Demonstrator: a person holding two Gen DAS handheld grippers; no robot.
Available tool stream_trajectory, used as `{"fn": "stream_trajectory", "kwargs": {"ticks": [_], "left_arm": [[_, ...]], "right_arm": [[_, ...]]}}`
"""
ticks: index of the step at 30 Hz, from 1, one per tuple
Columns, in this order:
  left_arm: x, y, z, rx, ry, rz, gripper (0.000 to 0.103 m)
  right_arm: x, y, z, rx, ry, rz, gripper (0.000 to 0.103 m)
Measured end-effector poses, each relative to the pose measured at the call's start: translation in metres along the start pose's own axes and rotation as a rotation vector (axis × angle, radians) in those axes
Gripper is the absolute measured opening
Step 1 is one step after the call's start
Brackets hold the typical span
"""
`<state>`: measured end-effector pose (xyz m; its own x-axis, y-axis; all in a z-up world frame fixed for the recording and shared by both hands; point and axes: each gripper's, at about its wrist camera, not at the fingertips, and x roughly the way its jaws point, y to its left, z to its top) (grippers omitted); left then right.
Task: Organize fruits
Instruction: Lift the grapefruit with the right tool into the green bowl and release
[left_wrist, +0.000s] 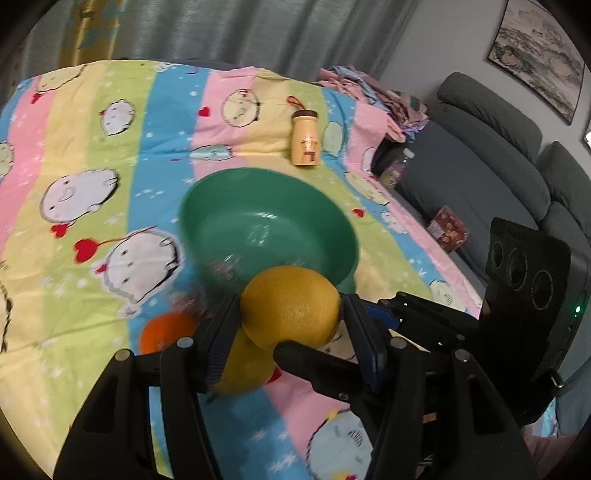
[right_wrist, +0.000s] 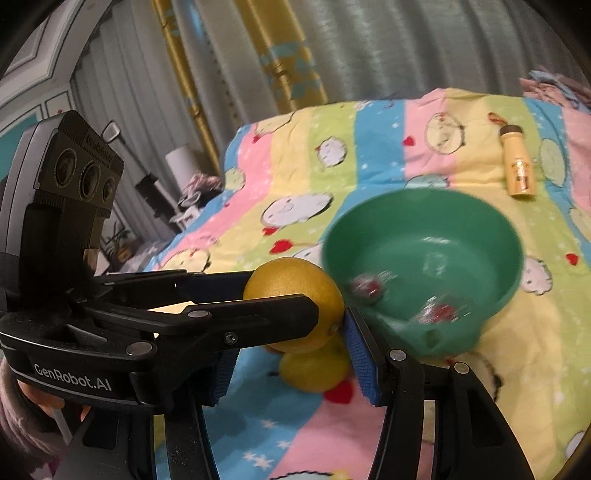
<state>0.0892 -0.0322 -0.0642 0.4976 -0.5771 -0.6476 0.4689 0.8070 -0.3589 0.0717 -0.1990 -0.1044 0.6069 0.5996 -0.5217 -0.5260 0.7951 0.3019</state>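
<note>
The step in hand looks like the carry: the left gripper (left_wrist: 290, 323) is clamped on a lemon (left_wrist: 291, 304), one pad on each flank, and holds it in the air just short of the near rim of the bowl (left_wrist: 258, 175). The next move, as I judge it, calls for bringing the lemon forward over the rim and down into the bowl before the jaws part; let go from this height it could bounce out or knock the rim, and the bowl sits on soft cloth (left_wrist: 92, 277), so it may tip if pushed. The right gripper (right_wrist: 291, 336) carries nothing; its jaws stand wide, close under and beside the held lemon, so the two tools must keep from fouling each other. The lemon is round, deep yellow, with a dimpled skin and a small stem scar facing the left camera; it looks firm enough for this grip. A second lemon (right_wrist: 314, 373) and an orange (left_wrist: 162, 330) lie on the cloth below, not yet sorted. Blurred red bits show inside the bowl; I cannot tell what they are.
</note>
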Motion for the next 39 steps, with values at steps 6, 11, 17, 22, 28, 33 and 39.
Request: {"fn": "stream_trajectory", "kwargs": {"ticks": [6,11,17,22,28,33,39], "left_arm": [[0.019,-0.009,0.021,0.028,-0.002,-0.027,0.057],[0.035,-0.002,0.032,0.006,0.020,-0.047,0.056],[0.052,0.005,0.036,-0.011,0.051,-0.049,0.057],[0.062,0.008,0.036,-0.032,0.075,-0.046,0.057],[0.069,0.009,0.034,-0.048,0.096,-0.037,0.057],[0.072,0.011,0.032,-0.056,0.104,-0.033,0.059],[0.068,0.010,0.035,-0.061,0.089,-0.039,0.065]], "right_arm": [[-0.003,-0.022,0.013,0.014,-0.028,-0.035,0.056],[0.003,-0.040,0.019,0.032,-0.022,-0.042,0.056],[0.012,-0.051,0.020,0.039,0.008,-0.055,0.056],[0.018,-0.057,0.018,0.065,0.028,-0.058,0.057],[0.023,-0.059,0.015,0.086,0.053,-0.070,0.057],[0.025,-0.059,0.013,0.082,0.065,-0.084,0.057],[0.021,-0.058,0.014,0.080,0.052,-0.070,0.057]]}}
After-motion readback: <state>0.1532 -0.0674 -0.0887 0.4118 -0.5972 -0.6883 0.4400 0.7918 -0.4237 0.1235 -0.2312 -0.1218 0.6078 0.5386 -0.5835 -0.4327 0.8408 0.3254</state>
